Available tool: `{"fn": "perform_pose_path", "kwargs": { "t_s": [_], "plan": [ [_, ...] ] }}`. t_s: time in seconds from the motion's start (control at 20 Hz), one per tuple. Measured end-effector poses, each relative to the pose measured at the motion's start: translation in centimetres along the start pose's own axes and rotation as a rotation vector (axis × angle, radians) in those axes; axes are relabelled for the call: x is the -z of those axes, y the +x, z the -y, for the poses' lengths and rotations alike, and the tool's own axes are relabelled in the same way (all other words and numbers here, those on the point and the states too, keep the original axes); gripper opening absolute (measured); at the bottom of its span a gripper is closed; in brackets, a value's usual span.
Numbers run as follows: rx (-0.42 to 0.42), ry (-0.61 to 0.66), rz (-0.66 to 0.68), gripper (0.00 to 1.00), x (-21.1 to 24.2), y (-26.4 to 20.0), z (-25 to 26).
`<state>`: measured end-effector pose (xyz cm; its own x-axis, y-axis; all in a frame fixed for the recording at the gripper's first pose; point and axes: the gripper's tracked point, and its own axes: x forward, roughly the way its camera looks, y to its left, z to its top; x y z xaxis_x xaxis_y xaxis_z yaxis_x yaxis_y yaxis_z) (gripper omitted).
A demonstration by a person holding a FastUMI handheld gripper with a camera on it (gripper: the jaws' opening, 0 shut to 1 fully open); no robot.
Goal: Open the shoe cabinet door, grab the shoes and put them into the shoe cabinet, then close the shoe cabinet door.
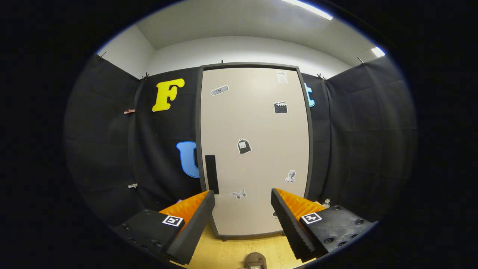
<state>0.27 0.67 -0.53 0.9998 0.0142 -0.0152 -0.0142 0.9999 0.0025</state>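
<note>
The gripper point(242, 209) hangs with its fingers spread apart, holding nothing. The shoe cabinet point(254, 149) stands straight ahead, its door shut. The dark handle point(211, 173) runs upright near the door's left edge, just beyond the left finger, not touching.

A pale wooden floor point(239, 250) is seen at the lower middle of the frame. The shoe cabinet point(254, 149) is stood upright on it, door closed, beyond the spread, empty claw point(242, 201).

Round object point(255, 260) cut off below.
</note>
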Motion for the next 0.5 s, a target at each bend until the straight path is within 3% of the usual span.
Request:
{"fn": "perform_pose_path", "kwargs": {
  "t_s": [0.2,0.5],
  "plan": [
    [-0.005,0.016,-0.021,0.98,0.6,1.4,-0.8],
    [-0.095,0.029,-0.061,0.98,2.1,6.8,-5.2]
  ]
}}
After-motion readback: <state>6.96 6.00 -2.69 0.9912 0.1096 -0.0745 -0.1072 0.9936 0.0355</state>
